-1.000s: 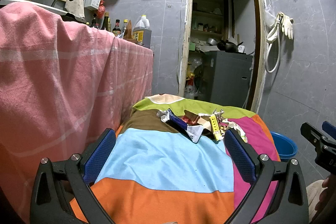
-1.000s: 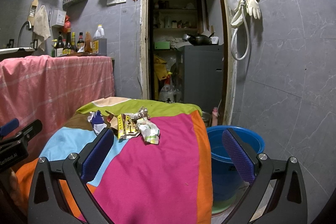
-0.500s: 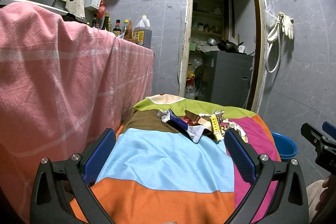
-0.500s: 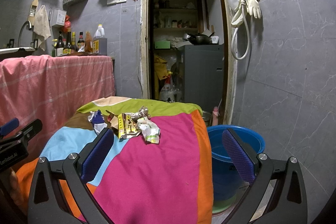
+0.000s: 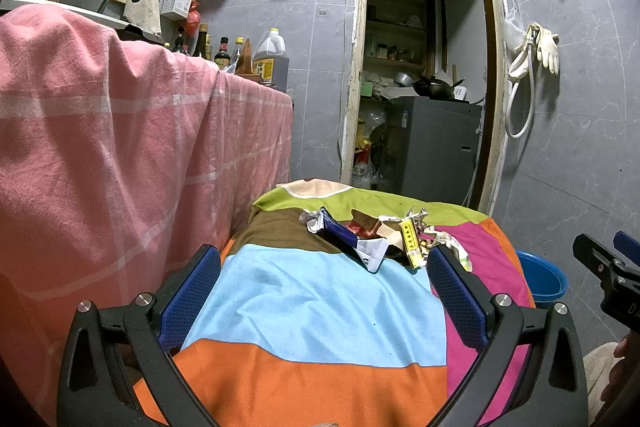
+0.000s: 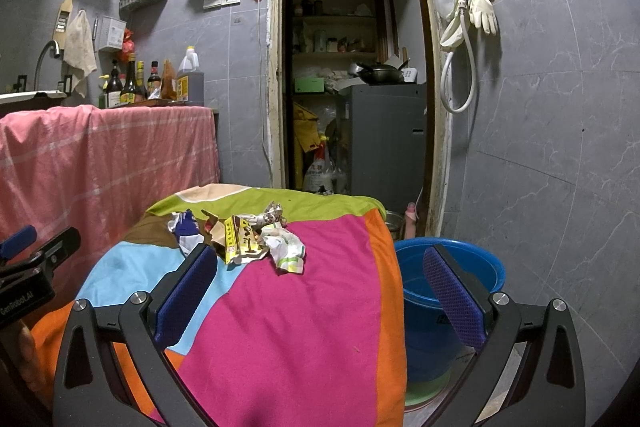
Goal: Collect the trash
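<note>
Right wrist view shows my right gripper (image 6: 320,287) with jaws wide apart and empty, as is my left gripper (image 5: 322,285). I judge collecting has not begun: the trash pile (image 6: 244,233) lies ahead on the striped cloth (image 6: 312,307), beyond both tools. Next I should reach forward, pinch the crumpled wrapper (image 6: 286,247), then carry it to the blue bucket (image 6: 492,267) beside the table.
</note>
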Action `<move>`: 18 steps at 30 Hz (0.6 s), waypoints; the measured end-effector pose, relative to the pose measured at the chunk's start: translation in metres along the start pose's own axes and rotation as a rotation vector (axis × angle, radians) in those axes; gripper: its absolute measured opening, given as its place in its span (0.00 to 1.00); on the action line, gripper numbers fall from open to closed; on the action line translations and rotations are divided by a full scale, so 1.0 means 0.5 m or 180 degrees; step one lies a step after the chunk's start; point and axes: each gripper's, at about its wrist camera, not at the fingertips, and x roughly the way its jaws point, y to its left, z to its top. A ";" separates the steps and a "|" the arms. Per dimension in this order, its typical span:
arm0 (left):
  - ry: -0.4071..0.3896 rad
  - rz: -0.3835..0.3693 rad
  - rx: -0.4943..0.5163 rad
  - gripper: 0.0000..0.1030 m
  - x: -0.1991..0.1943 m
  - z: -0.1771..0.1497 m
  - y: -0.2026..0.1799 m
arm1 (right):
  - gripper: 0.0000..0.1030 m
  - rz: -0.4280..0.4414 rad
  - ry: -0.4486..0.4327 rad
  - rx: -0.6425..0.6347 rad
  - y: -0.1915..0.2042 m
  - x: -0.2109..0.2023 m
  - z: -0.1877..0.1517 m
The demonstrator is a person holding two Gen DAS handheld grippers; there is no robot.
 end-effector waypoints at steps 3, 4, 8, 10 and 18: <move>-0.0002 -0.0002 -0.0003 0.98 0.000 0.000 0.000 | 1.00 0.0001 0.0002 0.0002 -0.001 0.000 0.000; -0.0001 -0.0001 -0.0001 0.98 0.000 0.001 0.000 | 1.00 0.0001 0.0000 0.0002 -0.002 -0.001 0.000; -0.0002 -0.0002 -0.0004 0.98 0.000 0.000 0.000 | 1.00 0.0002 0.0003 0.0003 -0.002 0.000 0.001; -0.0002 -0.0002 0.0001 0.98 0.000 0.001 0.000 | 1.00 0.0000 0.0002 0.0005 -0.005 -0.001 0.006; -0.0018 0.0012 0.0041 0.98 0.014 0.015 0.004 | 1.00 0.0031 -0.0085 -0.0010 0.003 0.010 0.002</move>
